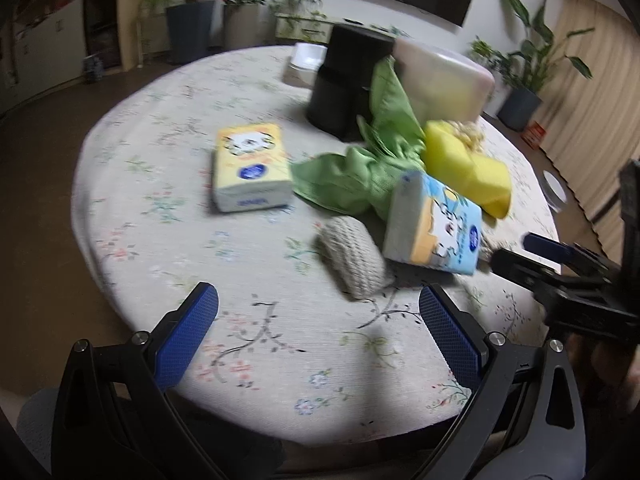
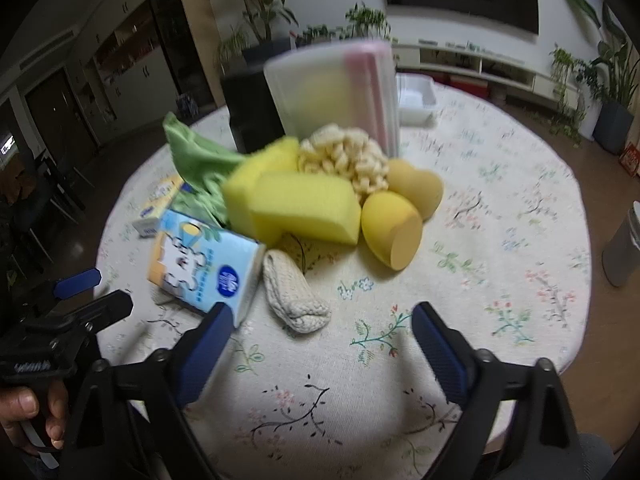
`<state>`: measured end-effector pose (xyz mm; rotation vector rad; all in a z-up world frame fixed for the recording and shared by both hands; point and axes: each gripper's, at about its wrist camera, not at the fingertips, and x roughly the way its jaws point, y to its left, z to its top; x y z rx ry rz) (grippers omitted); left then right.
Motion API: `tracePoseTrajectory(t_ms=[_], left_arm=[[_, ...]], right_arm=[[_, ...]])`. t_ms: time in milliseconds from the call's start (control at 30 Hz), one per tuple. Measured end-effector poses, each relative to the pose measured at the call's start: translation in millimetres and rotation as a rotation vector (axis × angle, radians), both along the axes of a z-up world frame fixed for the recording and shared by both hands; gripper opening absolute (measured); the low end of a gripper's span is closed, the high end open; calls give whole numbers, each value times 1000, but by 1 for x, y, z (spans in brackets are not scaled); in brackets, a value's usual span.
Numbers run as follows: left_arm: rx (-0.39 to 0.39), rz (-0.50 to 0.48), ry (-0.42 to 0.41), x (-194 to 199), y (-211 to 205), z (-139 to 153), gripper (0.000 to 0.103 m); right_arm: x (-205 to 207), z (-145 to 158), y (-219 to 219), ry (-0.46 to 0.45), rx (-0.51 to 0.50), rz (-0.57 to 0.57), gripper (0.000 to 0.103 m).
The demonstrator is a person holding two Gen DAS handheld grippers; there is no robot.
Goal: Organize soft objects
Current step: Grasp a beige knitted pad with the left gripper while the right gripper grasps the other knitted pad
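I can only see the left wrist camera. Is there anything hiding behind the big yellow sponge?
Observer: Yes. The right wrist view shows two yellow egg-shaped sponges on the tablecloth to the right of the yellow sponge.

Operator: What's the bumpy pale thing poking up behind the sponge?

Observer: From the right wrist camera it is a whole cream knobbly puff, sitting between the sponge and the frosted plastic container.

Operator: Is the other gripper holding something?

Observer: No. The right gripper is open and empty, and one finger sits just in front of the blue tissue pack.

Operator: And mine?

Observer: The left gripper is open too, holding nothing, with the knitted roll just ahead of it.
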<state>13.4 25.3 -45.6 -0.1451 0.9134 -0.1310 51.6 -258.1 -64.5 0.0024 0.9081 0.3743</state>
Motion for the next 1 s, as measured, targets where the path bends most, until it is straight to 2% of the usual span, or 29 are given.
tracePoseTrajectory(t_ms=[67,233,400,467,533,567,733,800,867,1000], left_arm=[[-11,-13,12,3,-2,-4,101],[-20,-29,38,10,-7,-8,101],[23,-31,51,17,-12,-13,100],[27,-26,46,19,-12,-12,93],[45,-7,43,23,-10,-11,83],[50,3,43,25,-9,-11,78],[73,44,54,28,-11,-11,73],[85,39,65,30,-15,-10,66],[82,33,73,30,-18,-9,54],[100,39,93,36,-23,-8,49]], right_arm=[[6,-5,2,20,-18,4,85],[16,-8,10,39,-29,54,66],[25,-12,20,42,-70,102,64],[27,-13,22,28,-93,118,54],[29,-12,22,17,-82,139,28],[29,-12,22,17,-67,150,28],[25,-12,21,-1,-58,171,27],[24,-13,18,0,-32,167,26],[24,-13,14,0,-3,164,26],[23,-14,10,-4,22,165,27]])
